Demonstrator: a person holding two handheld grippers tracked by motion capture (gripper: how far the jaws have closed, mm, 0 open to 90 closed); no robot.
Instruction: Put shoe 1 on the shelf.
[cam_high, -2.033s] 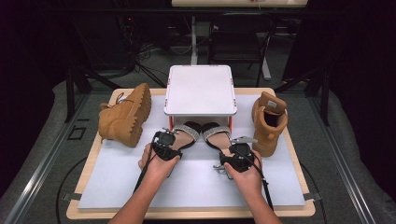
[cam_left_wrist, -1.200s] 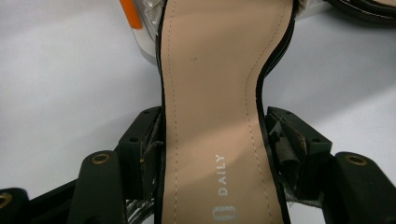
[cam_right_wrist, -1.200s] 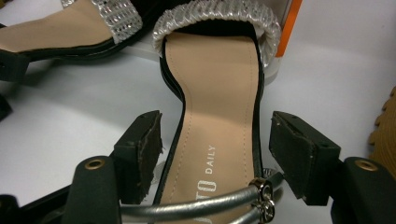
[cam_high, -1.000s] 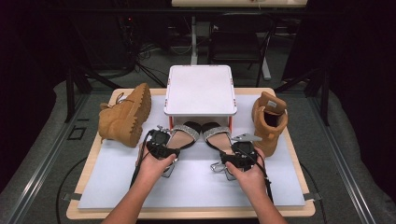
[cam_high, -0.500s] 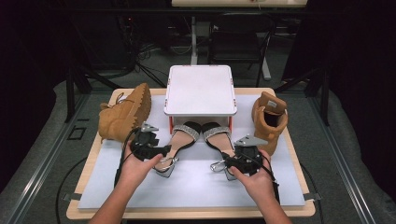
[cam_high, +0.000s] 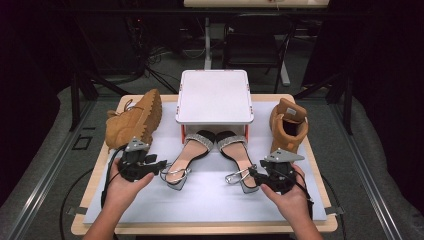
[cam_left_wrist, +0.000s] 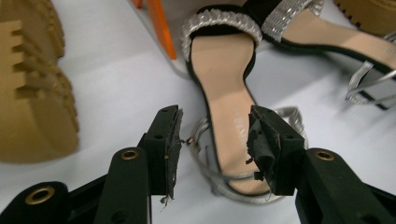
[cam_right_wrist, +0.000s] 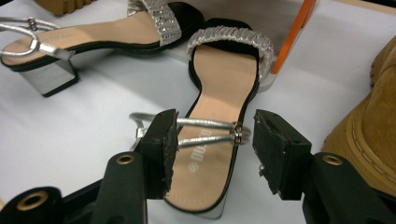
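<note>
I am backing both grippers off a pair of silver-strapped sandals lying on the white mat (cam_high: 150, 200), toes tucked under the raised white stand (cam_high: 214, 97), heels towards me. The left gripper (cam_left_wrist: 215, 135) is hanging just behind the left sandal (cam_left_wrist: 224, 107), its jaws having just been narrowing to a middling gap with nothing pinched between them; the pads are standing clear of the heel and the ankle strap. The right gripper (cam_right_wrist: 212, 140) is doing likewise over the right sandal (cam_right_wrist: 219, 116), jaws part-way in, also just closing, framing the silver strap without pressing on it. In the high view the left gripper (cam_high: 156, 165) is sitting to the left of its sandal (cam_high: 186, 157) and the right gripper (cam_high: 255, 176) is beside the block heel of the other (cam_high: 240, 160). I judge the pair lies so to sit side by side, neatly shelved beneath the stand. The two tan boots are flanking it, one on its side at left (cam_high: 135, 120), one upright at right (cam_high: 288, 125), seemingly awaiting handling.
</note>
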